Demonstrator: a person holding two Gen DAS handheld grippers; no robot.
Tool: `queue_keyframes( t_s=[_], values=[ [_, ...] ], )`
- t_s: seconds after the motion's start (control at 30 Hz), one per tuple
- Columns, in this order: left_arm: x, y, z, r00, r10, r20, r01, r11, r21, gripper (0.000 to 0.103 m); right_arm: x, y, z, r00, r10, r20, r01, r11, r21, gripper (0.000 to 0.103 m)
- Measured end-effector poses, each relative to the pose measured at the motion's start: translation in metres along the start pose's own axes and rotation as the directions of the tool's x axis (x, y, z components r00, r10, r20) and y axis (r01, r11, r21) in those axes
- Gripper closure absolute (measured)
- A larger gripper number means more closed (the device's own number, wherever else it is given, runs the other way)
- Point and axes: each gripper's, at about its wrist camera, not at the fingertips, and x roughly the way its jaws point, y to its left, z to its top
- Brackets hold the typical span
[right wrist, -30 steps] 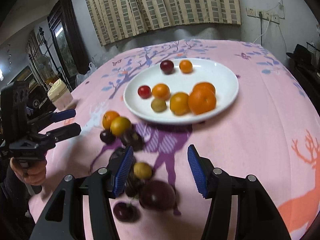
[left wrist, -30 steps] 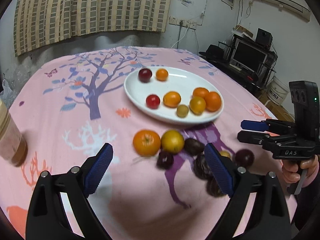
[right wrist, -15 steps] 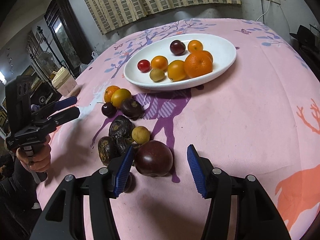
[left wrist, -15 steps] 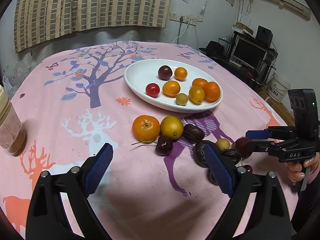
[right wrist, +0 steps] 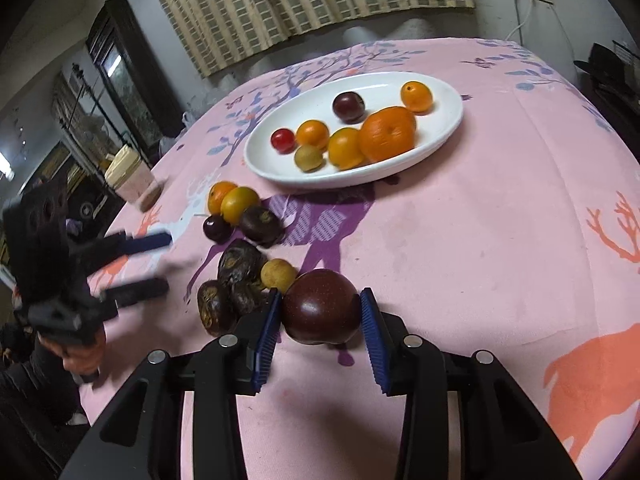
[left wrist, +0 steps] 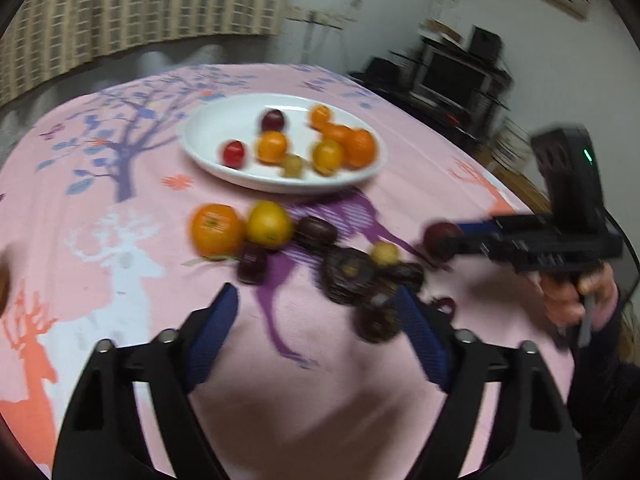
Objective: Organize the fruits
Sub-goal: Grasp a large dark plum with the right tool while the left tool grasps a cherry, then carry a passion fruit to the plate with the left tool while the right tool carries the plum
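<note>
Two tools are at work over the pink printed worktop [right wrist: 500, 240]. The right tool [right wrist: 320, 312] is closing its ridged blue pads around a large dark plum [right wrist: 320, 308]; the left pad looks to be touching the skin, the right pad just beside it, so the grip is not yet firm. That fruit is round, smooth and glossy, so I judge it could squirt forward out of the jaws if they close off-centre, or roll into the wrinkled dark fruits [right wrist: 232, 280] and small yellow fruit [right wrist: 276, 274] just left of the tool. The left tool [left wrist: 316, 320] is narrowing on nothing, its jaws half-wide above the cloth; a dark fruit [left wrist: 252, 262] lies just ahead of it. Closing early would nudge that fruit away. Beyond both tools the smooth white oval plate [right wrist: 440, 136] holds oranges and other small fruit; a careless drop there could scatter them.
</note>
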Motion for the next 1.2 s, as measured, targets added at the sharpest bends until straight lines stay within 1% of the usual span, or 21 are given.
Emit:
queue_keyframes(
  t_s=[0.03, 0.07, 0.17, 0.23, 0.3, 0.37, 0.43, 0.5, 0.6, 0.7, 0.8, 0.87, 0.97, 1.03, 1.1, 1.17, 1.2],
  values=[
    [0.003, -0.010, -0.003, 1.000, -0.011, -0.014, 0.012, 0.999, 0.038, 0.038, -0.001, -0.001, 0.000, 1.000, 0.001, 0.004, -0.001, 1.000, 0.006, 0.063],
    [0.006, -0.018, -0.006, 1.000, -0.011, -0.020, 0.013, 0.998, 0.065, 0.040, -0.001, -0.001, 0.001, 1.000, 0.002, 0.005, -0.002, 1.000, 0.008, 0.063],
    [0.012, -0.041, -0.014, 1.000, 0.005, -0.026, -0.001, 0.988, 0.153, 0.041, -0.001, 0.000, 0.001, 1.000, 0.002, 0.004, -0.002, 1.000, 0.003, 0.063],
    [0.016, -0.050, -0.017, 0.999, 0.014, -0.030, -0.008, 0.984, 0.179, 0.041, -0.002, 0.000, 0.000, 1.000, 0.001, 0.005, -0.001, 1.000, 0.001, 0.063],
    [0.018, -0.052, -0.016, 0.999, 0.017, -0.033, -0.011, 0.984, 0.179, 0.045, -0.002, 0.000, 0.000, 1.000, 0.000, 0.006, 0.000, 1.000, 0.002, 0.063],
    [0.021, -0.051, -0.015, 0.999, 0.017, -0.042, -0.010, 0.986, 0.167, 0.051, -0.002, 0.001, 0.000, 1.000, -0.006, 0.008, 0.006, 1.000, 0.002, 0.063],
    [0.027, -0.048, -0.012, 0.997, 0.031, -0.066, -0.021, 0.988, 0.155, 0.056, -0.002, 0.001, 0.000, 1.000, -0.011, 0.008, 0.011, 1.000, 0.001, 0.062],
    [0.031, -0.046, -0.012, 0.996, 0.037, -0.086, -0.024, 0.989, 0.148, 0.057, -0.002, 0.001, 0.000, 1.000, -0.011, 0.009, 0.011, 1.000, 0.000, 0.062],
    [0.034, -0.046, -0.011, 0.995, 0.045, -0.093, -0.031, 0.989, 0.142, 0.057, -0.003, 0.002, 0.000, 1.000, -0.011, 0.012, 0.011, 1.000, -0.004, 0.062],
    [0.040, -0.050, -0.011, 0.992, 0.059, -0.111, -0.041, 0.987, 0.157, 0.056, -0.003, 0.002, 0.001, 1.000, -0.015, 0.011, 0.015, 1.000, -0.004, 0.062],
    [0.049, -0.055, -0.011, 0.986, 0.076, -0.149, -0.050, 0.984, 0.172, 0.056, -0.003, 0.002, 0.000, 1.000, -0.016, 0.011, 0.016, 1.000, -0.004, 0.062],
    [0.048, -0.054, -0.011, 0.986, 0.080, -0.145, -0.055, 0.984, 0.167, 0.061, -0.003, 0.002, 0.000, 1.000, -0.015, 0.012, 0.015, 1.000, -0.005, 0.062],
    [0.047, -0.049, -0.010, 0.987, 0.069, -0.143, -0.048, 0.988, 0.146, 0.061, -0.002, 0.002, 0.000, 1.000, -0.015, 0.010, 0.015, 1.000, -0.008, 0.062],
    [0.046, -0.049, -0.011, 0.987, 0.073, -0.142, -0.052, 0.988, 0.147, 0.061, -0.001, 0.001, -0.001, 1.000, -0.018, 0.005, 0.018, 1.000, -0.010, 0.062],
    [0.041, -0.049, -0.012, 0.988, 0.060, -0.141, -0.039, 0.988, 0.151, 0.061, 0.000, 0.002, -0.001, 1.000, -0.020, 0.007, 0.020, 1.000, -0.014, 0.062],
    [0.032, -0.047, -0.011, 0.991, 0.044, -0.128, -0.024, 0.988, 0.150, 0.061, -0.001, 0.002, -0.001, 1.000, -0.003, 0.017, 0.003, 1.000, -0.015, 0.062],
    [0.026, -0.043, -0.008, 0.993, 0.030, -0.113, -0.014, 0.989, 0.144, 0.061, -0.001, 0.001, 0.000, 0.999, 0.032, 0.019, -0.032, 0.999, -0.008, 0.062]
  ],
)
